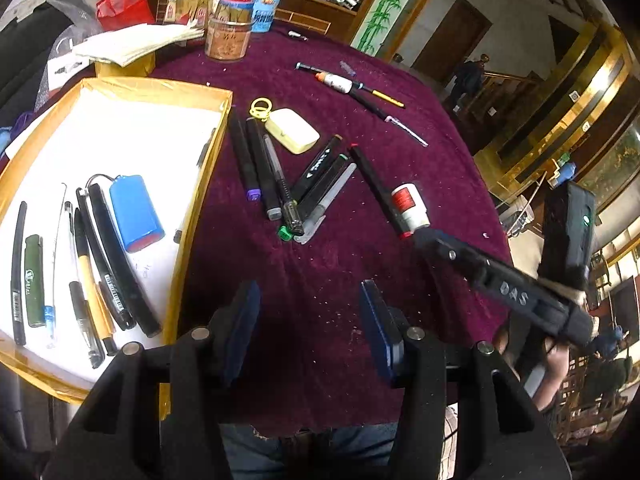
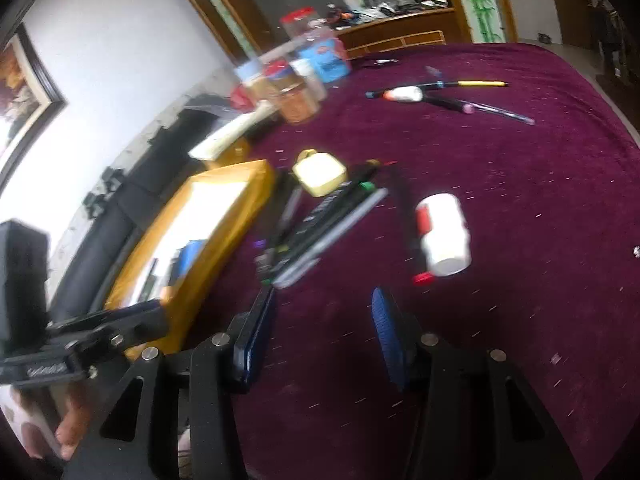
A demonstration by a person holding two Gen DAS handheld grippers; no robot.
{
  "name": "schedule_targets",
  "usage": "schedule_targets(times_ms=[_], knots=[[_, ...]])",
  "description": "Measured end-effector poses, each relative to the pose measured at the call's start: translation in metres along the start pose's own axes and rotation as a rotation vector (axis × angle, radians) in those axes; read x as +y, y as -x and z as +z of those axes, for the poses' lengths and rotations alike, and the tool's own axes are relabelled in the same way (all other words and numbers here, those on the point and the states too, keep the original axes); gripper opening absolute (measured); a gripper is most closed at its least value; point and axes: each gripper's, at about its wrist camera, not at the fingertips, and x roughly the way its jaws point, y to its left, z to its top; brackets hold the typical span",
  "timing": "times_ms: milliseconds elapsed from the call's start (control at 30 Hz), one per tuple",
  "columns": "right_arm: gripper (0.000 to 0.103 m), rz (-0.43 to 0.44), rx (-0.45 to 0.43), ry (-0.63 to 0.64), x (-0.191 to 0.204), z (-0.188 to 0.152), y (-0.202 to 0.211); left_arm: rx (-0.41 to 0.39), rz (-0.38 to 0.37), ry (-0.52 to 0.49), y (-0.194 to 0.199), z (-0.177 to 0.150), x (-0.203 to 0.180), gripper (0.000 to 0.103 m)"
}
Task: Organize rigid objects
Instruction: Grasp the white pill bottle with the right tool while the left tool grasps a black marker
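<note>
A yellow box [image 1: 192,216] with a white floor stands at the left of the maroon-covered table [image 1: 320,280]. It holds several pens, a blue battery pack [image 1: 136,212] and a green lighter [image 1: 34,280]. Right of the box lies a loose pile of black markers [image 1: 288,184], a cream case [image 1: 292,130] and a white bottle with a red label [image 1: 408,206]. My left gripper [image 1: 310,320] hovers open over bare cloth near the front edge, nothing between its fingers. My right gripper [image 2: 324,332] is open too and empty, with the white bottle [image 2: 442,236] just ahead of it and the markers [image 2: 320,224] to its left.
More pens and a white tube [image 1: 340,82] lie farther back on the cloth. Jars [image 1: 228,24], a red bag [image 1: 124,4] and a stack of papers [image 1: 136,44] crowd the back left corner. The right wrist view is blurred by motion.
</note>
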Motion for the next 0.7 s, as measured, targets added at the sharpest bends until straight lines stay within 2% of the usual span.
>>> schedule_targets(times_ms=[133,333,433,467,500,533,700], knots=[[0.045,-0.052,0.014,-0.001,-0.015,0.016,-0.014,0.018,0.005,0.013,-0.007,0.003,0.003,0.049],[0.045,-0.167,-0.026,-0.091,-0.047,0.040,-0.016,0.054,-0.003,0.011,-0.020,0.010,-0.001,0.049],[0.044,-0.167,0.031,-0.057,-0.052,0.048,-0.039,0.072,-0.007,-0.005,-0.030,0.017,-0.013,0.049],[0.041,-0.187,0.074,-0.041,-0.056,0.050,-0.051,0.075,-0.010,-0.012,-0.032,0.018,-0.017,0.049],[0.033,-0.192,0.079,-0.049,-0.058,0.049,-0.056,0.078,-0.013,-0.021,-0.034,0.020,-0.021,0.049],[0.030,-0.164,0.059,-0.071,-0.064,0.049,-0.053,0.082,-0.011,-0.031,-0.038,0.023,-0.026,0.049],[0.030,-0.095,0.012,-0.142,-0.090,0.051,-0.047,0.141,-0.023,-0.040,-0.073,0.046,-0.052,0.049]])
